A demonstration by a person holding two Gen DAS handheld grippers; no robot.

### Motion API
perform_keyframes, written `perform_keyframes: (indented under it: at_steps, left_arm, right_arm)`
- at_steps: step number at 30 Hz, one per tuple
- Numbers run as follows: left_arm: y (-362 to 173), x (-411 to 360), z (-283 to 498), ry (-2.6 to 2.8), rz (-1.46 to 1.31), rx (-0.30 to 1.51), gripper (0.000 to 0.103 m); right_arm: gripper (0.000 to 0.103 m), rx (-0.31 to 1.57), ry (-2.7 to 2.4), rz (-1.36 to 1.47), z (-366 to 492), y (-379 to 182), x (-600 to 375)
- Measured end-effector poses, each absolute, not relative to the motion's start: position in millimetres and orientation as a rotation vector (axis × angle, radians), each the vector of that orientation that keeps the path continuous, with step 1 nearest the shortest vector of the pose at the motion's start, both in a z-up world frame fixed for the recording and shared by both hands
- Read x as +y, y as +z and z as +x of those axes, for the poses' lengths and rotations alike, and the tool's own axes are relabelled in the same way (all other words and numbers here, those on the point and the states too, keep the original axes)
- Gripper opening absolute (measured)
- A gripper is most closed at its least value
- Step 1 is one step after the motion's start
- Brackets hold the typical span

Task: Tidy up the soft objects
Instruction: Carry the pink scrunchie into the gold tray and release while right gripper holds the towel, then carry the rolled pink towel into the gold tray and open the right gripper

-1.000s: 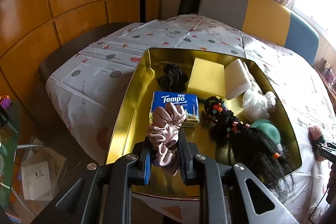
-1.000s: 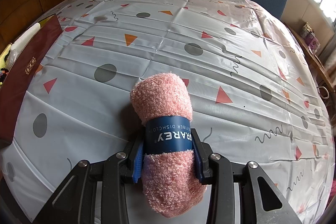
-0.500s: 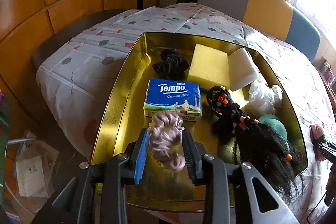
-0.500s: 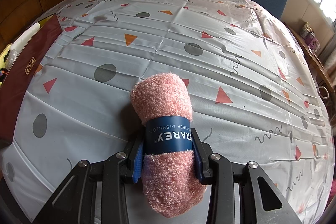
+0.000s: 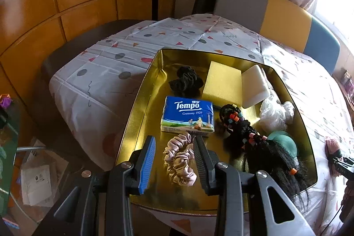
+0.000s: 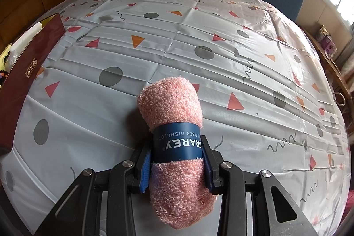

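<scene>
Left wrist: my left hand-held gripper [image 5: 174,150] is opening around the pink scrunchie [image 5: 179,162]; my right hand-held gripper [image 6: 176,160] pinches the towel roll [image 6: 174,134].

The tray [image 5: 141,103] is shiny gold inside. In it lie a pale pink scrunchie [image 5: 179,158], a black scrunchie [image 5: 185,81], a blue tissue pack [image 5: 188,114], a yellow sponge [image 5: 223,83] and a white sponge [image 5: 254,85]. The tablecloth [image 6: 177,41] is white with grey dots and red and orange triangles. The rolled dishcloth [image 6: 174,103] is pink with a dark blue band.
</scene>
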State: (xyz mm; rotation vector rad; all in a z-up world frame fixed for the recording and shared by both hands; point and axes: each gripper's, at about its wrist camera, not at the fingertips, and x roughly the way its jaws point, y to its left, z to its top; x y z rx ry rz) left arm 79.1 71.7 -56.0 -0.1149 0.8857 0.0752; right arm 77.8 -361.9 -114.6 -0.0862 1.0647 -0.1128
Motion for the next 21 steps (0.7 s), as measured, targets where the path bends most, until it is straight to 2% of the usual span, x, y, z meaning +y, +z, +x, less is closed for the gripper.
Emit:
perform_keyframes:
  at_steps: [21]
  left_arm:
    - [-23, 59, 53, 0.026, -0.082, 0.777, 0.035]
  right_arm:
    - [0.037, 1.096, -0.197, -0.048, 83, -110, -357]
